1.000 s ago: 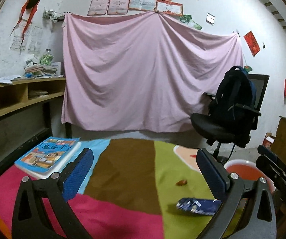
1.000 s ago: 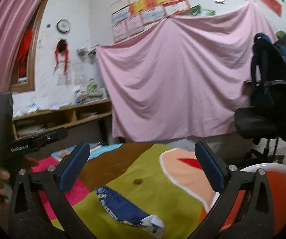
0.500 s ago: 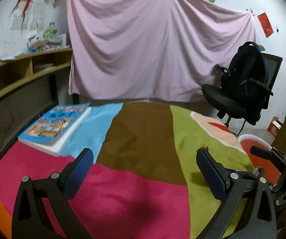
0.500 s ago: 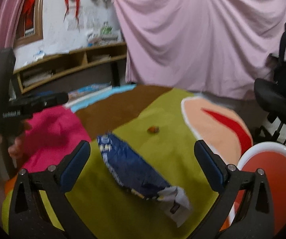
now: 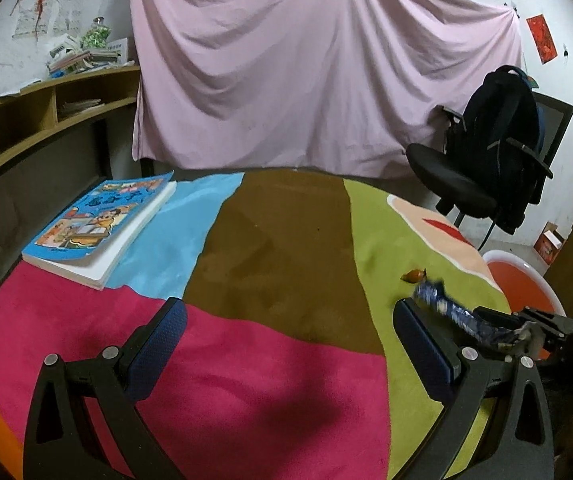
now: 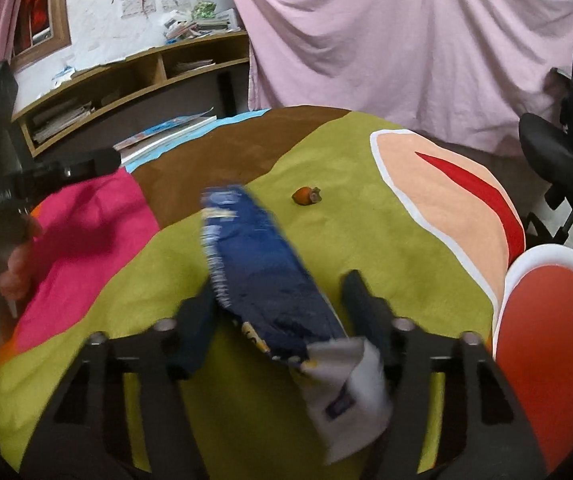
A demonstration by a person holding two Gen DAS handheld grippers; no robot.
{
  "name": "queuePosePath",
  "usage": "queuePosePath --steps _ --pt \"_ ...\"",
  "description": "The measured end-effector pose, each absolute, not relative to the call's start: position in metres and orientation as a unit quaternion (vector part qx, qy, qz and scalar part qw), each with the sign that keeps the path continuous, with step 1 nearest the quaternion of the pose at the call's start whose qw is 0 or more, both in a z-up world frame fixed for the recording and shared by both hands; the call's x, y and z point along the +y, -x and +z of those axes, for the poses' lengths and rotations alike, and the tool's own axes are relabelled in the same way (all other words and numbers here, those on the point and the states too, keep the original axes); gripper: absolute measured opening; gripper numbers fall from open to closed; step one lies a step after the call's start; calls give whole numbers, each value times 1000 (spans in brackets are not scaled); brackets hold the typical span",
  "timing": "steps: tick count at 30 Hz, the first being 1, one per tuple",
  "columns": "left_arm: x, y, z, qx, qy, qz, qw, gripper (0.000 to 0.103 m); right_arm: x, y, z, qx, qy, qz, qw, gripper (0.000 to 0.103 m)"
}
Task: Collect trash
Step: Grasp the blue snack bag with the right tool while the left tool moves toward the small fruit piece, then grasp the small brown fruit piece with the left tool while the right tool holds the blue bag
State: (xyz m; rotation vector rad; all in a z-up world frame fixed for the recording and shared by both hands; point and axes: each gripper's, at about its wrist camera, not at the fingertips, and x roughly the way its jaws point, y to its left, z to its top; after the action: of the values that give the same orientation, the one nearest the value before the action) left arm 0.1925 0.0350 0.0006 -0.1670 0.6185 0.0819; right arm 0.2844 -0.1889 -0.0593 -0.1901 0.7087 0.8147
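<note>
Notably, the right gripper (image 6: 282, 312) had its fingers half-closed around the blue wrapper (image 6: 262, 276) lying on the green cloth (image 6: 386, 248), not yet clamped, left gripper (image 5: 286, 344) spread idle; pinching squarely mid-wrapper before lifting toward the red bin (image 6: 546, 320) seemed best.

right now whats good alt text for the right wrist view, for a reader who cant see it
The right gripper straddles a blue snack wrapper on a multicolored cloth, fingers blurred and not visibly clamped. A small brown scrap lies beyond it; an orange bin sits at right.
</note>
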Motion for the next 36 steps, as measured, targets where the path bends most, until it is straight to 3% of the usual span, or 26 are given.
queuePosePath --steps 18,21,25,27,31,33,36 --pt "-7 -252 -5 366 47 -46 928 100 -226 -298 -45 313 9 312 897 73" --pt "-12 -266 -8 381 52 -64 921 93 -235 -302 -42 307 -8 297 904 73" --pt "-22 -289 -15 409 65 -89 906 77 -243 -307 -39 304 -24 282 910 73" --pt "-27 -299 -18 424 71 -96 898 74 -247 -310 -39 304 -27 276 912 73" --pt "-35 -316 -22 440 72 -101 889 55 -253 -313 -38 304 -35 268 914 73" --pt "-40 -321 -23 442 56 -94 891 53 -256 -314 -39 306 -39 263 914 73" --pt "-42 -326 -24 442 53 -96 890 41 -260 -315 -40 307 -42 258 915 73"
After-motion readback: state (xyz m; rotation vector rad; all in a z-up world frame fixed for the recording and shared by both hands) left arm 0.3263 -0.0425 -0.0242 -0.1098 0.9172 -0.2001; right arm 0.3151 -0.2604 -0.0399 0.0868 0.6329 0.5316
